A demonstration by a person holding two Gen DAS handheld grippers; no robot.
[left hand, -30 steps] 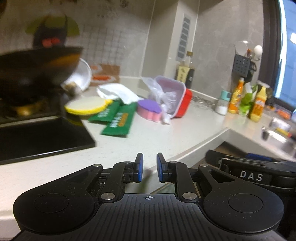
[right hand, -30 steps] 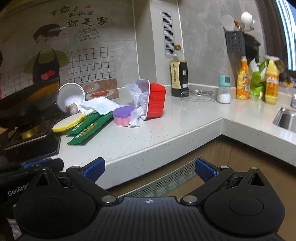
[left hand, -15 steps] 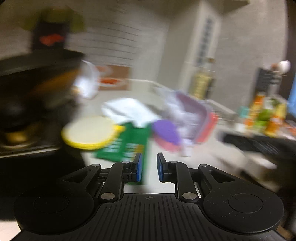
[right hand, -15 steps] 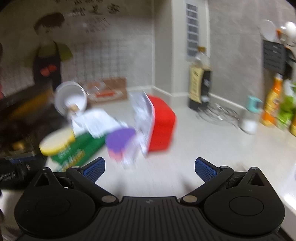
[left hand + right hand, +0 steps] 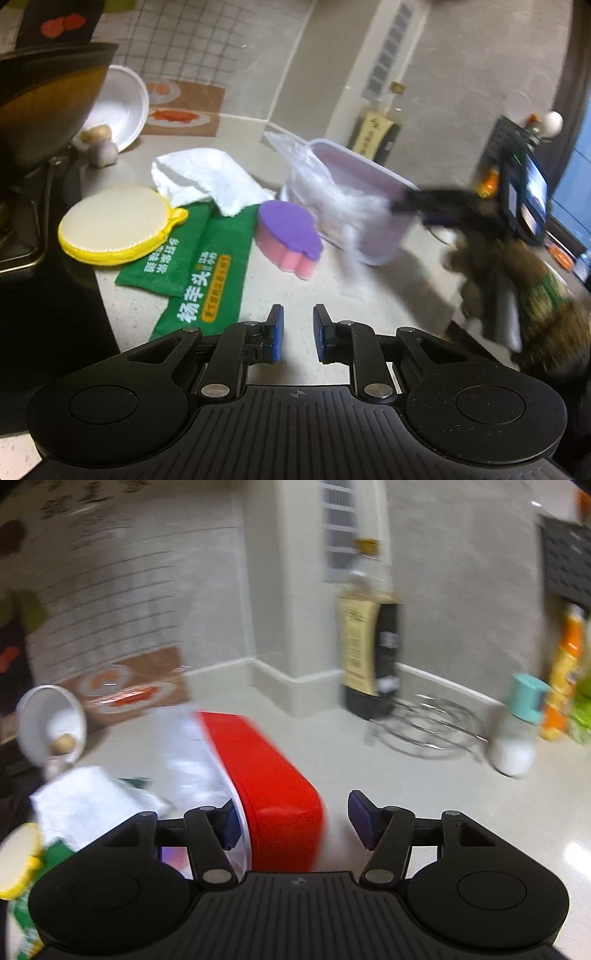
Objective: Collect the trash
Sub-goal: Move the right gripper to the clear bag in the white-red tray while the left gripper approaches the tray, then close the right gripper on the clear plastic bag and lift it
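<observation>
1. Your right gripper (image 5: 293,821) is closing around the near end of the red plastic tub lying on its side (image 5: 266,779); its pads are not yet pressing on it.
2. The tub's long axis runs away from you along the pale countertop (image 5: 369,771), so your right hand is the nearer one.
3. Your left gripper (image 5: 297,334), narrowly parted and empty, hovers short of the green snack wrappers (image 5: 199,273), with the tub's white inside (image 5: 354,199) beyond to the right.
</observation>
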